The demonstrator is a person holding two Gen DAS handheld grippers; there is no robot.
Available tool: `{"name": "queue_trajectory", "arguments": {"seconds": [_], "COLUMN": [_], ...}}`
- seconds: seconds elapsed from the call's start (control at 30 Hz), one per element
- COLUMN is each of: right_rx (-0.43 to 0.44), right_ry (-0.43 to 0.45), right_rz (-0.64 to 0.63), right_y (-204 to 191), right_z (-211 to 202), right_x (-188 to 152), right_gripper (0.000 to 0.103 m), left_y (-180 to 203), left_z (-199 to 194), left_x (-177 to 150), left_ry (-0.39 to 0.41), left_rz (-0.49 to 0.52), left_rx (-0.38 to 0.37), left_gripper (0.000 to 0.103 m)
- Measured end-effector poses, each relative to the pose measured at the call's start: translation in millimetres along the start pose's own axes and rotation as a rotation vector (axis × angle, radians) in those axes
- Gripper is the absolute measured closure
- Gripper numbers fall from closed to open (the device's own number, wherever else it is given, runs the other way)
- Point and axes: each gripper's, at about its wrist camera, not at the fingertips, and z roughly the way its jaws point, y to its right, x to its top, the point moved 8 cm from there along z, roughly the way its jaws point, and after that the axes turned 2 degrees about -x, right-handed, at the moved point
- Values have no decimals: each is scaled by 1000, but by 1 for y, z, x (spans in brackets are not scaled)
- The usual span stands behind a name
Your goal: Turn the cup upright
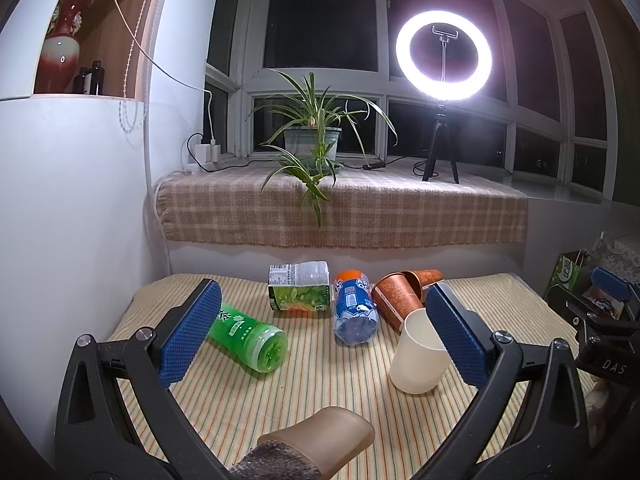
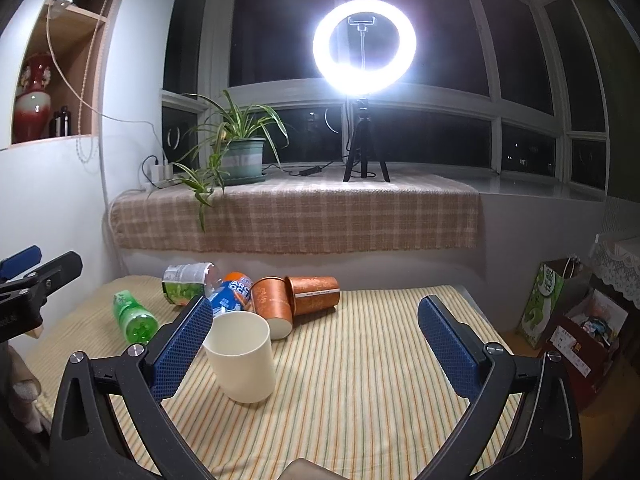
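Observation:
A cream plastic cup [image 1: 418, 354] stands upright with its mouth up on the striped tablecloth [image 1: 248, 404]; it also shows in the right wrist view [image 2: 244, 356]. My left gripper [image 1: 320, 320] is open and empty, its right finger just beside the cup. My right gripper [image 2: 316, 332] is open and empty, its left finger beside the cup's rim. Two orange patterned cups [image 2: 296, 300] lie on their sides behind the cream cup. The right gripper's body shows at the right edge of the left wrist view [image 1: 600, 316].
A green bottle [image 1: 252, 340], a green-labelled clear bottle [image 1: 300, 290] and a blue bottle [image 1: 354, 312] lie on the table. A tan object [image 1: 320, 440] lies at the near edge. Behind are a plaid-covered sill with a plant [image 1: 312, 140] and ring light [image 1: 444, 54]. Bags [image 2: 560, 312] stand at the right.

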Motion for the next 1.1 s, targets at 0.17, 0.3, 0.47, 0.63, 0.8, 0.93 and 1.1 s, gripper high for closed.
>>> {"name": "queue_trajectory", "arguments": {"seconds": [0.17,0.3,0.47,0.63,0.8,0.93,1.1], "right_rx": [-4,-10,-12,-12,-14,-15,-14], "right_ry": [-7,-7,-12,-15,-19,-21,-27], "right_rz": [5,9,11,11,12,14,12], "right_y": [1,3,4,5,6,6,6], "right_z": [2,2,4,5,7,8,10], "right_x": [-2,-3,-4,-5,-6,-7,-9], "right_gripper": [1,1,1,1,1,1,1], "left_y": [0,0,0,0,1,1,3], "left_z": [3,4,5,5,5,5,8], "left_x": [-1,-2,-2,-3,-2,-2,-6], "left_ry": [-7,-12,-14,-16,-15,-16,-23], "left_rz": [-2,-2,0,-3,-2,-1,3], "left_rx": [0,1,0,0,1,2,-3], "left_gripper": [0,0,0,0,0,0,0]}}
